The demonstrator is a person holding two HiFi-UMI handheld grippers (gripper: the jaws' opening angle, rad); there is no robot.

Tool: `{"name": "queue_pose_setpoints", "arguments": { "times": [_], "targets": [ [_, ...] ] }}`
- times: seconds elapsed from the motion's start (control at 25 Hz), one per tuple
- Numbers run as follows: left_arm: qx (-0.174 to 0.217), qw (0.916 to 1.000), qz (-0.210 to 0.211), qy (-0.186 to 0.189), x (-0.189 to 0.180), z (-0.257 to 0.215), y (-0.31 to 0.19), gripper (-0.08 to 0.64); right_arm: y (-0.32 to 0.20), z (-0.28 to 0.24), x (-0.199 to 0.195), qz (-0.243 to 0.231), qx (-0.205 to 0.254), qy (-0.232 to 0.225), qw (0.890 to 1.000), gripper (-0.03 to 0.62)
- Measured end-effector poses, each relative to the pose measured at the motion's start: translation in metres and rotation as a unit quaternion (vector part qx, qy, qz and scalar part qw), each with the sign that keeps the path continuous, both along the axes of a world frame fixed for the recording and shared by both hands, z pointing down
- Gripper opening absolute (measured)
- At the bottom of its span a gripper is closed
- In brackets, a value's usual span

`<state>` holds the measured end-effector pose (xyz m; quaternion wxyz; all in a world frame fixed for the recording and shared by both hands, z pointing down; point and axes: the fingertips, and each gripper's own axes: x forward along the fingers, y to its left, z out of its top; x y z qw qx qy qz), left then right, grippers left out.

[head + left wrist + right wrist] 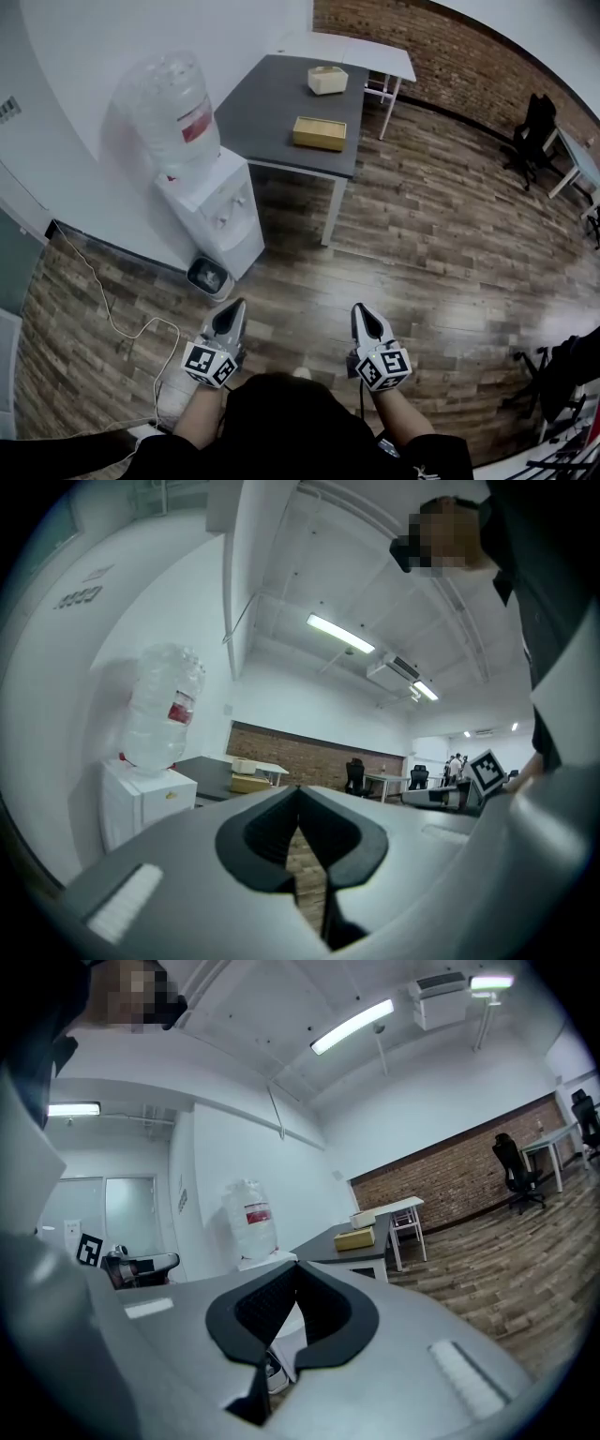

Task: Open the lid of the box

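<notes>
On the wood floor at the far left, a pale cable was seen trailing along the wall. Beside it stood a white water dispenser with a clear bottle on top and a small bin at its foot.

The left claw was held out level above the floor, its jaws brought together at the tips with nothing between them.

Ahead, a dark desk was set just beside the dispenser, and two boxes were carried on it. A flat tan box lay near the front edge, and a cream box farther back, the two apart. Which of them was meant could not be settled. The tan box was taken as the likelier, being the nearer. Its lid appeared to be down, though no seam could be made out.

The right claw was likewise closed and empty.

The tan box lay well ahead of both claws, between their lines and somewhat toward the right one, which was judged the nearer. Its long axis ran across the view, roughly along the desk's front edge, so it was being approached broadside on.

Far right, a black office chair was noted.
</notes>
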<state>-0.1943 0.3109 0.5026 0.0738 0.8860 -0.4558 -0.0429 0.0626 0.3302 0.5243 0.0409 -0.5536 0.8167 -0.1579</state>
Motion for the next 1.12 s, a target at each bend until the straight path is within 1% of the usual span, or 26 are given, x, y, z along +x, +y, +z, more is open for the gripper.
{"name": "queue_pose_setpoints", "arguments": {
  "times": [0.12,0.2,0.32,0.4,0.44,0.52,0.68,0.84,0.96,1.12],
  "targets": [
    [0.004,0.9996,0.027,-0.006,0.022,-0.004,-0.008,0.0,-0.005,-0.009,0.015,0.012,0.01,-0.001,1.0,0.002],
    [-0.003,0.9988,0.05,0.002,0.033,-0.005,-0.012,0.0,-0.004,-0.009,0.027,0.026,0.011,-0.005,1.0,0.003],
    [-0.023,0.9968,0.053,0.055,0.033,-0.007,-0.024,0.0,-0.005,0.001,0.04,0.045,0.0,-0.008,0.999,0.003],
    [-0.029,0.9951,0.054,0.078,0.031,-0.006,-0.034,0.0,-0.011,0.008,0.046,0.053,-0.009,-0.007,0.999,0.003],
    [-0.028,0.9948,0.057,0.079,0.032,-0.005,-0.039,0.0,-0.015,0.01,0.048,0.057,-0.011,-0.005,0.998,0.003],
    [-0.022,0.9951,0.067,0.07,0.035,-0.004,-0.053,0.0,-0.026,0.009,0.051,0.062,-0.011,0.001,0.998,0.003],
    [-0.012,0.9947,0.081,0.062,0.039,-0.003,-0.095,0.0,-0.058,0.002,0.053,0.074,0.0,0.011,0.997,0.003],
    [0.011,0.9937,0.093,0.062,0.045,-0.019,-0.137,0.0,-0.096,-0.011,0.056,0.085,0.011,0.013,0.996,0.003],
    [0.025,0.9935,0.092,0.062,0.041,-0.03,-0.168,0.0,-0.124,-0.022,0.046,0.083,0.026,0.018,0.996,0.003],
    [0.029,0.9938,0.087,0.062,0.033,-0.032,-0.205,0.0,-0.153,-0.03,0.04,0.08,0.036,0.035,0.996,0.003]
  ]
}}
